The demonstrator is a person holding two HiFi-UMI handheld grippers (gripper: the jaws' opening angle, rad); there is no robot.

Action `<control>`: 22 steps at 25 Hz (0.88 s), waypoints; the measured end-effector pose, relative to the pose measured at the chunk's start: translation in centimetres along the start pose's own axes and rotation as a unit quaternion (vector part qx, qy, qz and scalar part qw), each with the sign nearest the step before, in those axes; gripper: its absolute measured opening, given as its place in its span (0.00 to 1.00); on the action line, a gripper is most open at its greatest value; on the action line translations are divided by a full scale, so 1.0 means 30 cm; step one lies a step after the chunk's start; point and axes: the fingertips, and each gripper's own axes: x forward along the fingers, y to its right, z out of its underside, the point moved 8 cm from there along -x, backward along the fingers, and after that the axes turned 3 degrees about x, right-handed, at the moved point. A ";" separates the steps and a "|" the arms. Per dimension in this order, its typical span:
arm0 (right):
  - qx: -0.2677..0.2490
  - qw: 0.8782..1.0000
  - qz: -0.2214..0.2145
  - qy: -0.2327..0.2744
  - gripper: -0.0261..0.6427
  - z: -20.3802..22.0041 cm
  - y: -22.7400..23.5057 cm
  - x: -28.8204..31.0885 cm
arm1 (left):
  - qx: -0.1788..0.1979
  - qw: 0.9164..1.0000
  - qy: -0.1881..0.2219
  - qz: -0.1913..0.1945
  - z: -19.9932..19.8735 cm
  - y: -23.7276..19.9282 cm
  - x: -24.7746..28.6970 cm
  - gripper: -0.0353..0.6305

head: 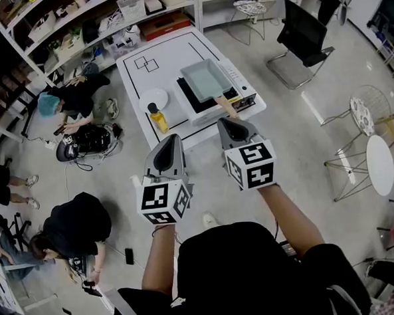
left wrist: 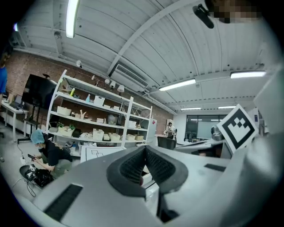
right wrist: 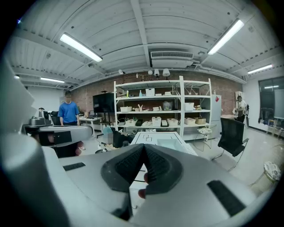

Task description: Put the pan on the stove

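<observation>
A white table (head: 177, 51) stands on the floor near the shelves (head: 76, 28). On its near right part sits the stove (head: 204, 105), and the pan (head: 205, 78), pale and rectangular, rests on the stove's black top. Both grippers hang in the air on the near side of the table, well apart from the pan. The left gripper (head: 175, 137) has its fingers pressed together with nothing between them. The right gripper (head: 223, 121) is likewise closed and empty, pointing towards the stove. Left of the stove lies a round plate (head: 155, 98), and just in front of it stands a yellow bottle (head: 159, 119)
</observation>
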 end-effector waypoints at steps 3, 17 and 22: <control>-0.001 1.000 -0.005 0.005 0.04 -0.001 0.004 -0.038 | 0.003 1.000 0.001 -0.002 -0.006 0.032 -0.012 0.07; -0.013 0.999 -0.027 0.027 0.04 0.068 0.057 -0.355 | 0.000 1.000 0.007 -0.019 0.015 0.339 -0.151 0.07; -0.010 0.999 -0.031 0.034 0.04 0.100 0.074 -0.474 | 0.003 1.000 0.002 -0.017 0.033 0.453 -0.216 0.07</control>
